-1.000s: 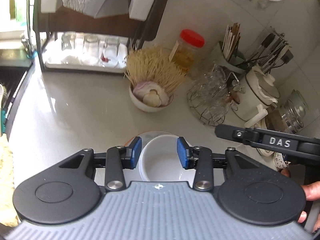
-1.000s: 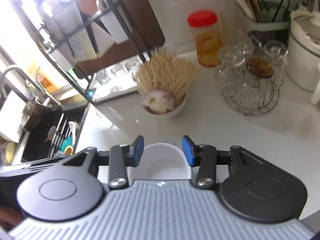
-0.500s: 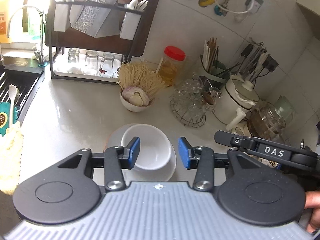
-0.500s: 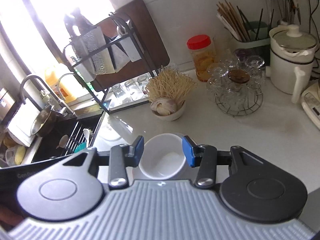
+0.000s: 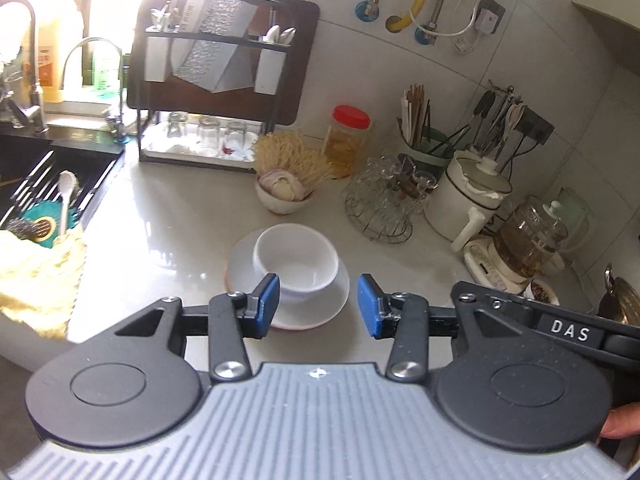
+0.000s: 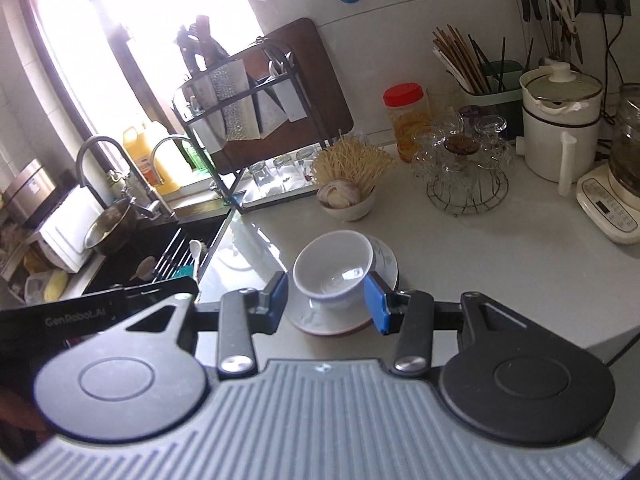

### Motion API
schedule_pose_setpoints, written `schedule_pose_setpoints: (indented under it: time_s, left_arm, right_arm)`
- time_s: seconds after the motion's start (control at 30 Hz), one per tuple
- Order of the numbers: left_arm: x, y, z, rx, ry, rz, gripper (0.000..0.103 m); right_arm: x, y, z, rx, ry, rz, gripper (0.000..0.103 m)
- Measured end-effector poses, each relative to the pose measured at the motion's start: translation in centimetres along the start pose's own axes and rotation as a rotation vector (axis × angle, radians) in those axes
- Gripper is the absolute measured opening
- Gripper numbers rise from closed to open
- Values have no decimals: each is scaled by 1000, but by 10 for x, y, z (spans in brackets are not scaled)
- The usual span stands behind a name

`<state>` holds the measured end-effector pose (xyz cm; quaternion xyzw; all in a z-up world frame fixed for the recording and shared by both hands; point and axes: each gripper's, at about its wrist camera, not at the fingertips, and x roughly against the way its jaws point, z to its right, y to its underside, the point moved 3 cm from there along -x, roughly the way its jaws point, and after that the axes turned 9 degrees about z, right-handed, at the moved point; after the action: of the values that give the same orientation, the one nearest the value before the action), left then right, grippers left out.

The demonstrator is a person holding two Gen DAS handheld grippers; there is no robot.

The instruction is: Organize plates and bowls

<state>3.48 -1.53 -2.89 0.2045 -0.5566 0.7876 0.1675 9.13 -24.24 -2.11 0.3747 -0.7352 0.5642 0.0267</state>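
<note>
A white bowl (image 5: 296,260) sits in a white plate (image 5: 240,268) with a reddish rim on the pale counter. My left gripper (image 5: 319,305) is open, nearer than the stack and above it, with its blue pads apart and touching nothing. In the right wrist view the same bowl (image 6: 332,264) rests slightly tilted on the plate (image 6: 386,264). My right gripper (image 6: 326,302) is also open and back from the stack, with nothing held. Each gripper's black body shows at the edge of the other's view.
Behind the stack stand a small bowl (image 5: 286,196) of garlic and thin sticks, a wire rack of glasses (image 5: 380,208) and a white pot (image 5: 468,200). A dish rack (image 5: 216,92) lines the wall. The sink (image 5: 40,184) and a yellow cloth (image 5: 36,280) lie left.
Both grippers have drawn back and upward from the bowl, which stays on the plate. The bowl now looks smaller and farther, and more of the counter shows.
</note>
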Motion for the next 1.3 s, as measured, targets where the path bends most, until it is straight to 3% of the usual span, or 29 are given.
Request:
schedule_pose_setpoints:
  time_s: [0.37, 0.53, 0.57, 0.63, 0.67, 0.9, 1.0, 1.03, 1.3]
  left_arm:
    - [45, 38, 2, -14, -44, -17, 49]
    - [53, 51, 3, -9, -51, -25, 55]
    - [54, 53, 3, -9, -53, -26, 55]
    - [54, 57, 4, -9, -55, -34, 62]
    - [54, 58, 5, -9, -54, -36, 65]
    - [52, 66, 2, -14, -87, -41, 87]
    - [55, 66, 3, -20, -83, -36, 94]
    - [56, 65, 4, -22, -77, -31, 97]
    - [57, 63, 10, -61, -88, -30, 100]
  right_arm:
    - [37, 29, -6, 33, 22, 24, 46]
    - [45, 37, -5, 48, 40, 22, 46]
    - [47, 38, -4, 53, 43, 24, 49]
    - [50, 39, -2, 55, 50, 34, 78]
    - [52, 39, 0, 56, 52, 43, 83]
    - [56, 43, 6, 83, 53, 43, 86]
    - [55, 43, 6, 87, 64, 42, 103]
    - [56, 42, 7, 89, 77, 43, 103]
    - [58, 41, 5, 89, 77, 55, 103]
